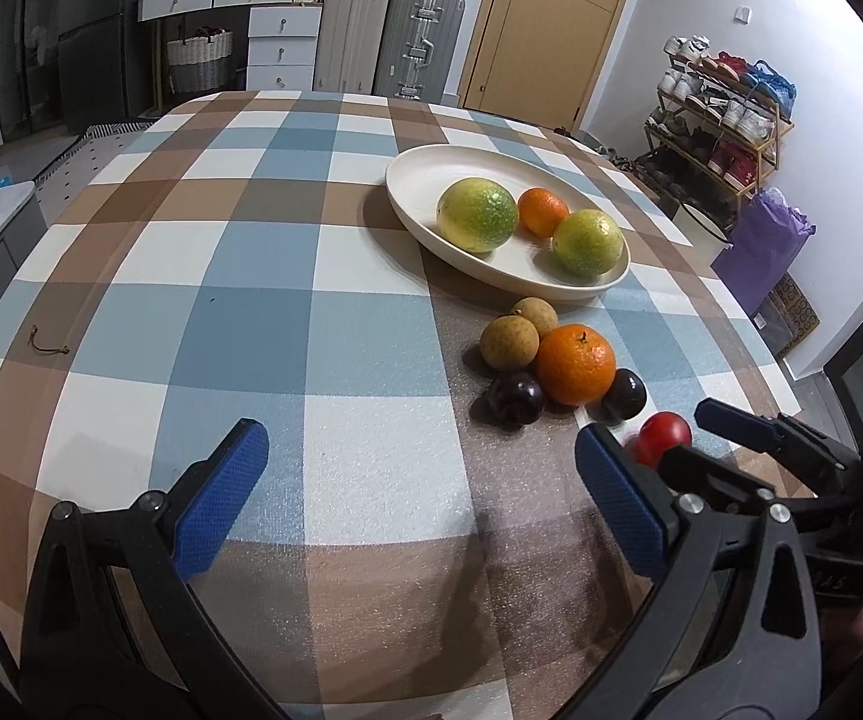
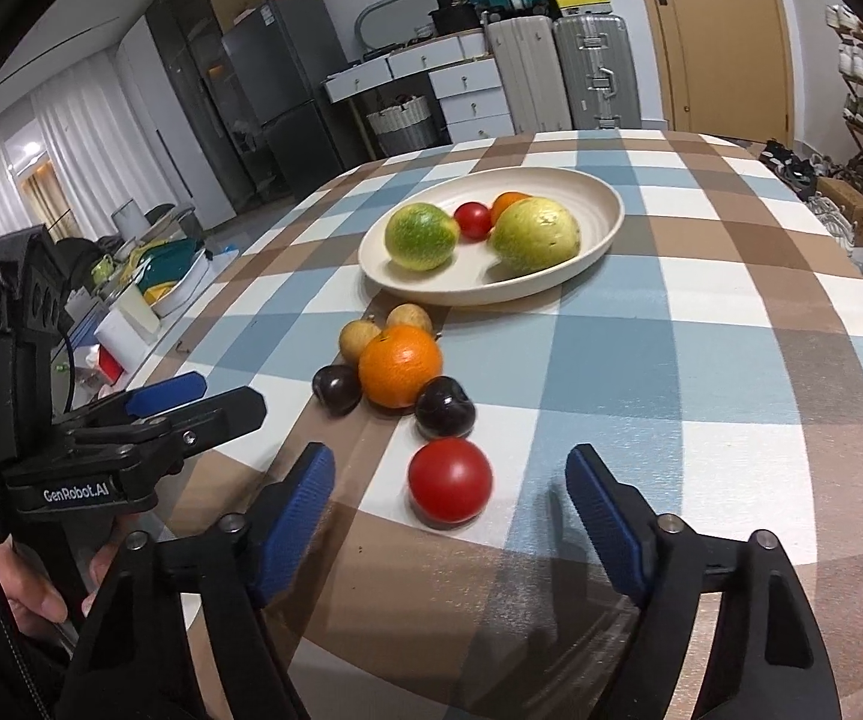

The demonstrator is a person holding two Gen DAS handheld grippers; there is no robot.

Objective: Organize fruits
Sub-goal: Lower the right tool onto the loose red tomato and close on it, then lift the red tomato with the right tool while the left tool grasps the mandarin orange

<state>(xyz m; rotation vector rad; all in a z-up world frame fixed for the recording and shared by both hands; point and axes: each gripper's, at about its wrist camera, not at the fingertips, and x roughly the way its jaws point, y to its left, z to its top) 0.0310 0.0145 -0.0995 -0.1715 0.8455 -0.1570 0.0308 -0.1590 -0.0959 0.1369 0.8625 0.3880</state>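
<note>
Blue ribbed pads on black plastic arms: right tool spread wide, holding nothing, a smooth red tomato on the cloth between and just ahead of its tips. Left tool likewise gaping and empty, hovering over bare cloth left of the loose fruit. Counter wears a checked cloth in blue, brown and white with a fine grainy weave. Loose cluster near the tomato: dimpled orange, two dark glossy plums touching it, two dull tan round fruits behind. Oval cream plate, shallow and ridged inside, sits beyond the cluster; it holds two green-yellow citrus, a small orange and a small red fruit. Room behind: wooden door, hard-shell ribbed suitcases, white drawers, woven basket, shoe rack on the right wall, grey fridge.
</note>
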